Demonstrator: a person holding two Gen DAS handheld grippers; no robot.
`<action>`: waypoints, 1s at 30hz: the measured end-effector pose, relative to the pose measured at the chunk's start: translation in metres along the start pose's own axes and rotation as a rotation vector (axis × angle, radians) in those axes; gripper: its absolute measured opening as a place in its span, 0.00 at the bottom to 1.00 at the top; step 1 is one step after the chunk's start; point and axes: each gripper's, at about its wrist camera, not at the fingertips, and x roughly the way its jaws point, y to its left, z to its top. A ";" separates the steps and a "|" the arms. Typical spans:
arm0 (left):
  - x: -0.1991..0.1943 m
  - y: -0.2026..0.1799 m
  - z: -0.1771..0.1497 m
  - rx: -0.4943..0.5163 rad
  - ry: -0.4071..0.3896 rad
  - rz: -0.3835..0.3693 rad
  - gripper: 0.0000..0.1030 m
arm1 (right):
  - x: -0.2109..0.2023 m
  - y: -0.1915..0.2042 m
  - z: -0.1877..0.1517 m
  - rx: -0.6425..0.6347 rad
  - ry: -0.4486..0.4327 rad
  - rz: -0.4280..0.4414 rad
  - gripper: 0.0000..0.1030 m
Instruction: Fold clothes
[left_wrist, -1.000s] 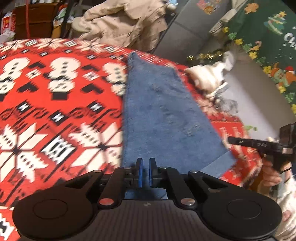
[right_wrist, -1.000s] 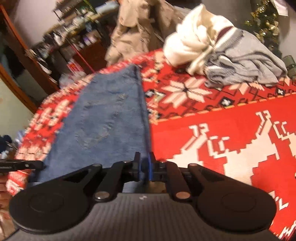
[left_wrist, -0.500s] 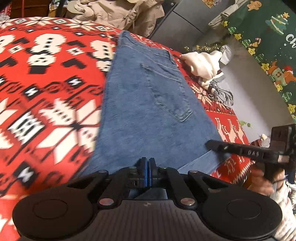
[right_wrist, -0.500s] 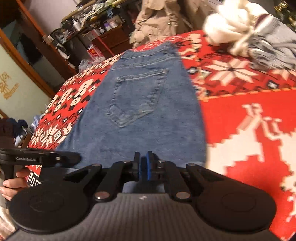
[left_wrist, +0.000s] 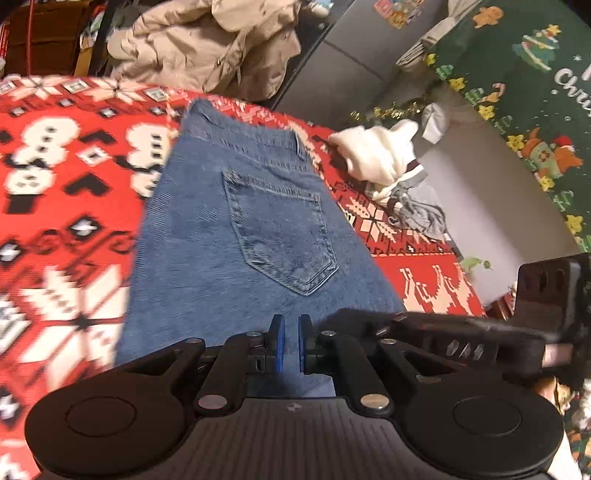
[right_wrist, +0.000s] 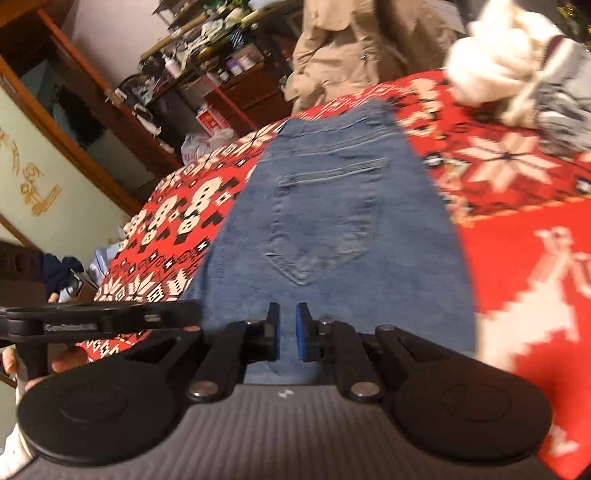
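Nearest: left gripper (left_wrist: 290, 347), pads a narrow slit apart, where half a second ago they met. I see denim through the slit but nothing pinched; I read it as released. Right gripper (right_wrist: 287, 332): its jaws have just been opening, and the gap is plain, with cloth behind it rather than gripped.

Both tools have closed in on each other and now sit almost side by side over the near edge of the jeans (left_wrist: 207, 258).

The jeans lie flat on the red blanket (left_wrist: 55, 221), back pocket (left_wrist: 280, 236) up and nearer than before, waistband far.

Judgement: that fold is laid down; next grasp not yet begun.

Beyond: a heap of white and grey clothes (left_wrist: 376, 158), unfolded.
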 end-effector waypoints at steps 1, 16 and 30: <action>0.009 0.000 0.001 -0.012 0.010 -0.002 0.05 | 0.008 0.002 0.000 0.001 0.007 -0.004 0.11; -0.067 0.077 -0.025 -0.105 -0.043 0.067 0.04 | -0.047 -0.093 -0.004 0.167 -0.073 -0.124 0.12; -0.118 0.096 -0.063 -0.152 -0.101 0.030 0.39 | -0.067 -0.089 -0.034 0.156 -0.024 -0.081 0.29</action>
